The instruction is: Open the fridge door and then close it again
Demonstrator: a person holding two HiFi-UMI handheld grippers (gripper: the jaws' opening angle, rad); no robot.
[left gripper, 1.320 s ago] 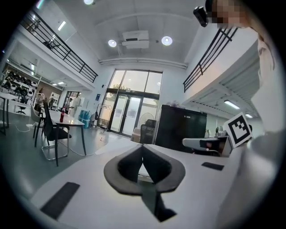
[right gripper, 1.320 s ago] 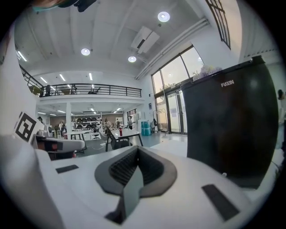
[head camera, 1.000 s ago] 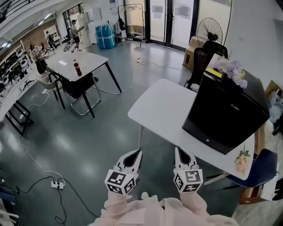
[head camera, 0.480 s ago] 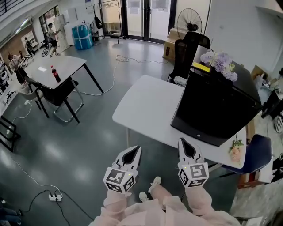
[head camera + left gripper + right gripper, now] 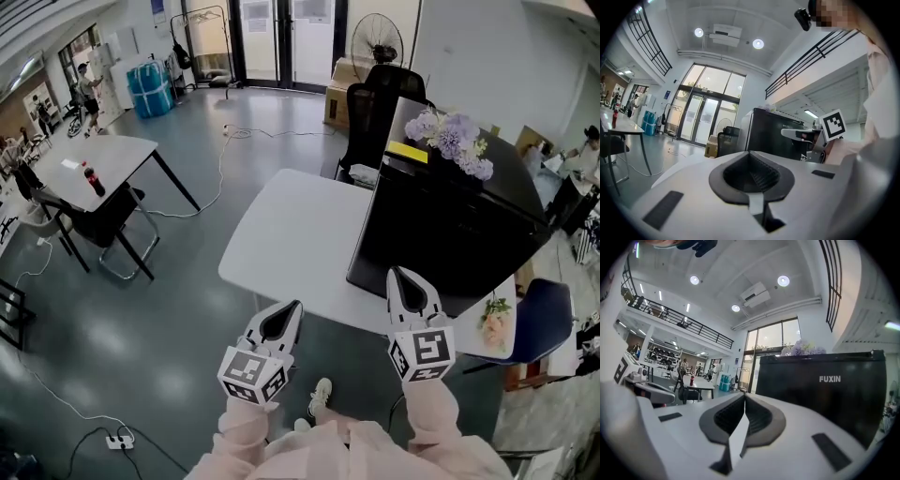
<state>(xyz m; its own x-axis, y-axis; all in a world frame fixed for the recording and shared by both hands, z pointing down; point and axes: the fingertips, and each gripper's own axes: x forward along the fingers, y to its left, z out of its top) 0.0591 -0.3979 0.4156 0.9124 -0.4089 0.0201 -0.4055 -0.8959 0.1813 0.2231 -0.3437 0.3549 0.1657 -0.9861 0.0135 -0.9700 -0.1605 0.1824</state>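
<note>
Plainly, both tools are clenched and empty: the right tool has its jaws pressed together with nothing between them, and the left tool is closed the same way. The right one hovers by the near edge of the desk, just in front of the fridge; the left hangs over the floor, short of that same edge. The black fridge stands on the desk's right end, its door closed and facing the person, with flowers on its top. The task seems to be at the approach, the door not yet touched. No handle shows, so the next move likely calls for carrying a tool to the door's free edge, catching the lip there and pulling outward. Which side swings free I cannot tell.
</note>
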